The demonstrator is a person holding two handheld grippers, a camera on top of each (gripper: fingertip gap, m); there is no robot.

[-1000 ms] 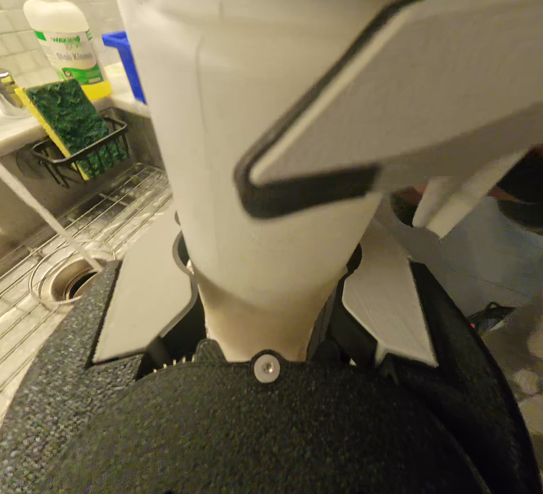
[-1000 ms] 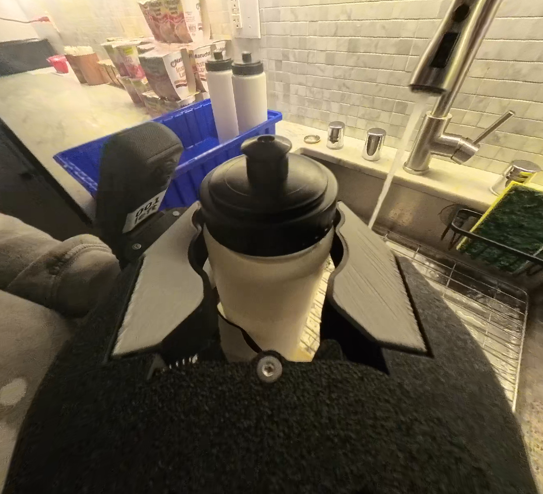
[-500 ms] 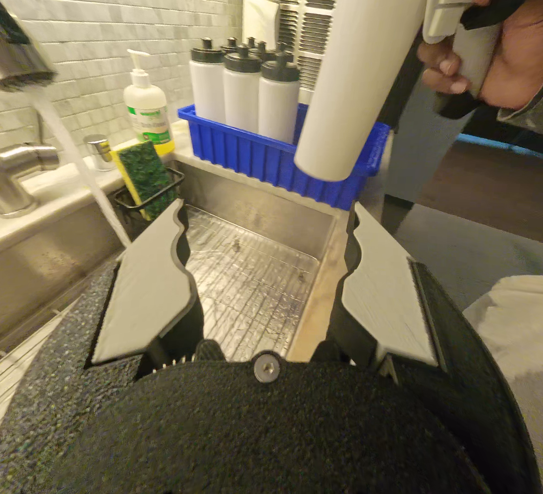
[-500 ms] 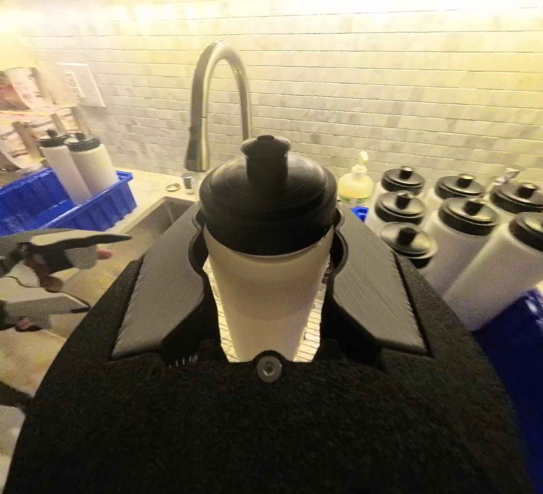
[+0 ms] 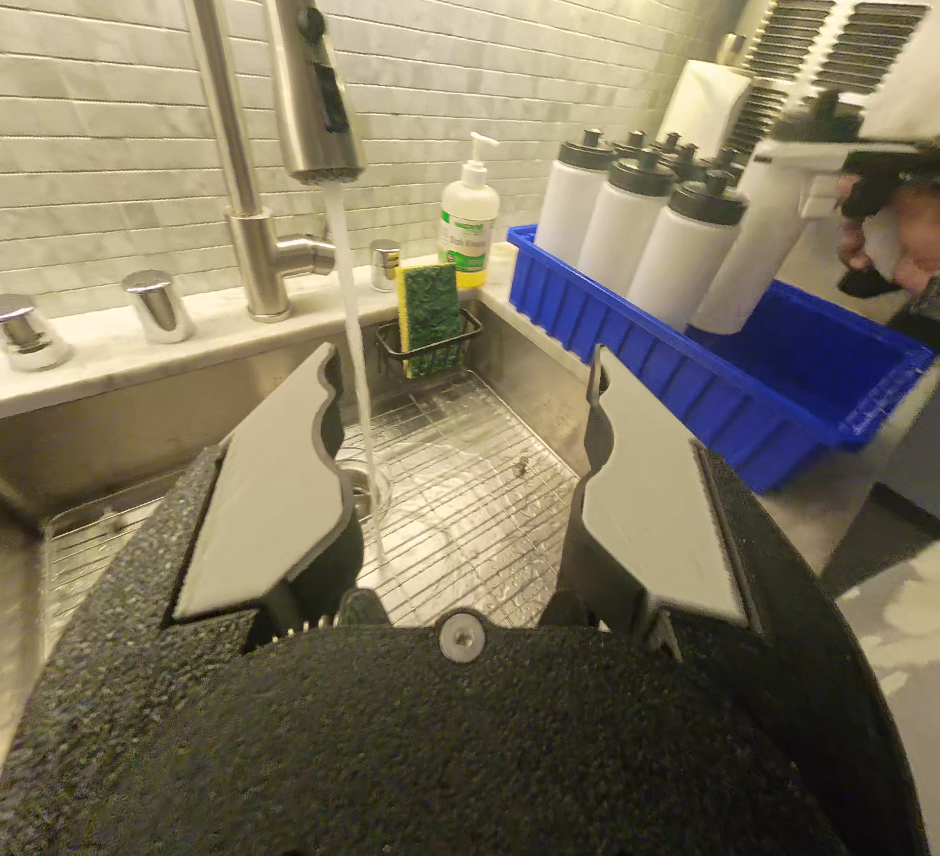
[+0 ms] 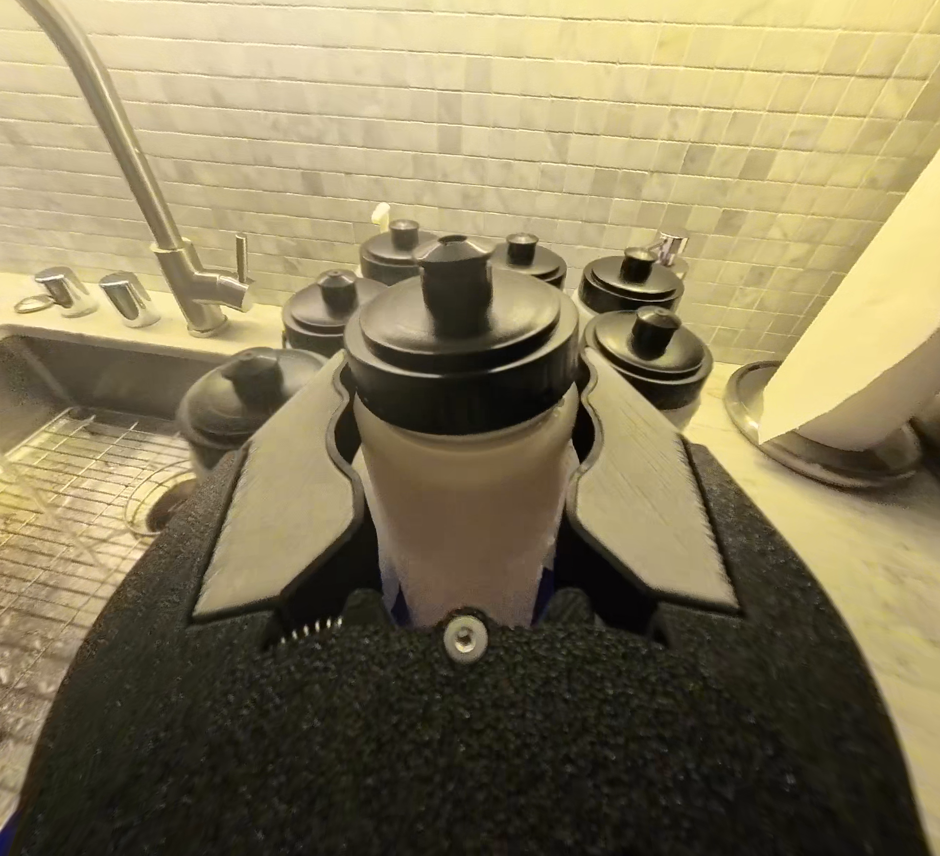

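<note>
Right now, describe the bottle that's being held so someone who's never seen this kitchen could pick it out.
Find the steel sink under the running faucet; a blue bin of white bottles with black caps sits on the counter at its far side. The bottle you want hangs tilted over that bin's empty end. Unlike its standing neighbours, it is clamped in the right tool.

Right gripper [image 6: 460, 429] clamped around a white bottle [image 6: 458, 501] with black cap, other capped bottles [image 6: 646, 358] behind, faucet [image 6: 168, 241] and sink [image 6: 56, 470] at left, paper towel roll [image 6: 859, 348] right
</note>
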